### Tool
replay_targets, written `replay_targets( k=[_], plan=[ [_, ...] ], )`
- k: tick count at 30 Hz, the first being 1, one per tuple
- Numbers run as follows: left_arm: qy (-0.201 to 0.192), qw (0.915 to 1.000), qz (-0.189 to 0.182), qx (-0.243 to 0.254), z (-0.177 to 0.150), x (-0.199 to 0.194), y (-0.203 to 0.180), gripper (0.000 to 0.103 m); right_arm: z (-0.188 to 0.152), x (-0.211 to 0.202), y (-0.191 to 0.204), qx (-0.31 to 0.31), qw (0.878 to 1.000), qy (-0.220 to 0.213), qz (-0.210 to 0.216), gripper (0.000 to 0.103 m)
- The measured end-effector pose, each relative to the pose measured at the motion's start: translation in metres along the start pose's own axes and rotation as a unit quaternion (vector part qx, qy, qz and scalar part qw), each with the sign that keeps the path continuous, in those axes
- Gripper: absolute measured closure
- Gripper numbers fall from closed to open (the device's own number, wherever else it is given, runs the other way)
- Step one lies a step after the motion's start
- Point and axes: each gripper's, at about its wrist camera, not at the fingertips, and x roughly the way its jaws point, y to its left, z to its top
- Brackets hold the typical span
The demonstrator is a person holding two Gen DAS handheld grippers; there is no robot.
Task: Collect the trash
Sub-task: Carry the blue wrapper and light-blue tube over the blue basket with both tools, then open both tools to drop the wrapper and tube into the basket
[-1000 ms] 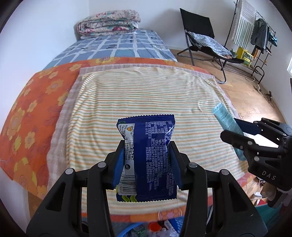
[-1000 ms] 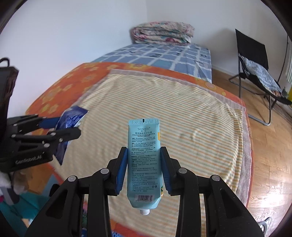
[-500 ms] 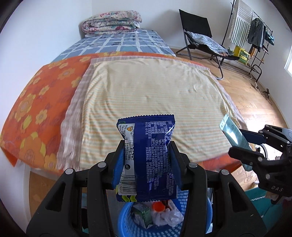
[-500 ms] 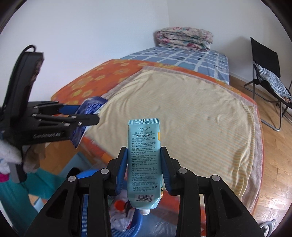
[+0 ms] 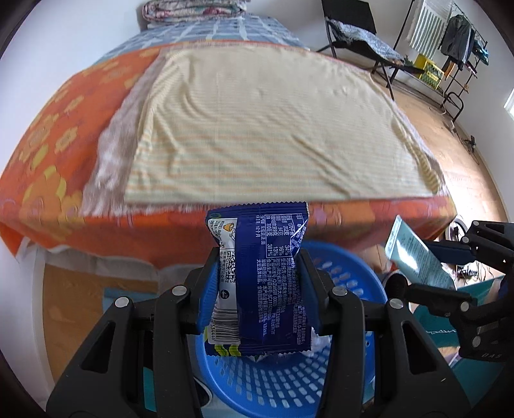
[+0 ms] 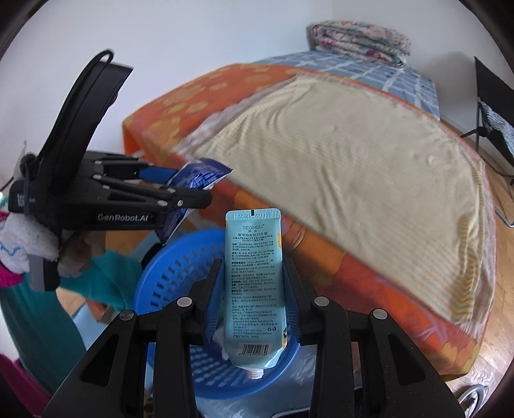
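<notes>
My left gripper [image 5: 257, 289] is shut on a dark blue snack wrapper [image 5: 266, 283] and holds it upright above a blue perforated plastic basket [image 5: 347, 267] on the floor. My right gripper [image 6: 253, 295] is shut on a light blue hand cream tube [image 6: 253, 283], cap end towards me, also above the basket [image 6: 167, 276]. The right gripper with the tube [image 5: 417, 257] shows at the right of the left wrist view. The left gripper with the wrapper [image 6: 199, 177] shows at the left of the right wrist view.
A bed with an orange flowered sheet [image 5: 57, 151] and a striped yellow cloth [image 5: 266, 115] stands just behind the basket. A folded quilt [image 6: 359, 38] lies at its far end. A black folding chair [image 5: 353, 25] and a clothes rack [image 5: 456, 35] stand on the wooden floor at the right.
Both grippers have drawn back from over the bed and lowered, each still holding its item. The blue basket, first hidden, is now right beneath them.
</notes>
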Motion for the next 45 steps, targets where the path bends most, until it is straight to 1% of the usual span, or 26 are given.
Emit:
replay_targets(
  k=[4, 11, 18, 32, 33, 34, 36, 45],
  plan=[
    [0.019, 0.9998, -0.001, -0.001, -0.016, 0.008, -0.001, 0.057, -0.014, 0.011, 0.009, -0.006, 1.000, 0.023, 0.005, 0.070],
    [0.051, 0.9987, -0.003, 0.002, -0.037, 0.022, -0.003, 0.057, -0.028, 0.023, 0.014, -0.004, 0.999, 0.050, 0.011, 0.070],
    [0.070, 0.9975, -0.003, 0.006, -0.052, 0.030, -0.006, 0.057, -0.036, 0.038, 0.016, 0.002, 0.997, 0.076, 0.019, 0.070],
    [0.091, 0.9959, -0.006, -0.002, -0.055, 0.040, -0.002, 0.055, -0.040, 0.056, 0.010, 0.022, 0.993, 0.116, 0.024, 0.069],
    [0.091, 0.9958, -0.006, -0.001, -0.054, 0.041, -0.002, 0.052, -0.041, 0.056, 0.009, 0.023, 0.993, 0.117, 0.023, 0.069],
    [0.091, 0.9958, -0.007, -0.001, -0.054, 0.041, -0.002, 0.044, -0.041, 0.057, 0.010, 0.023, 0.992, 0.119, 0.023, 0.069],
    [0.086, 0.9962, -0.006, -0.001, -0.054, 0.040, -0.004, 0.040, -0.041, 0.057, 0.010, 0.023, 0.992, 0.121, 0.023, 0.069],
    [0.085, 0.9964, -0.002, -0.004, -0.053, 0.040, -0.002, 0.040, -0.044, 0.060, 0.009, 0.023, 0.991, 0.127, 0.017, 0.068]
  ],
)
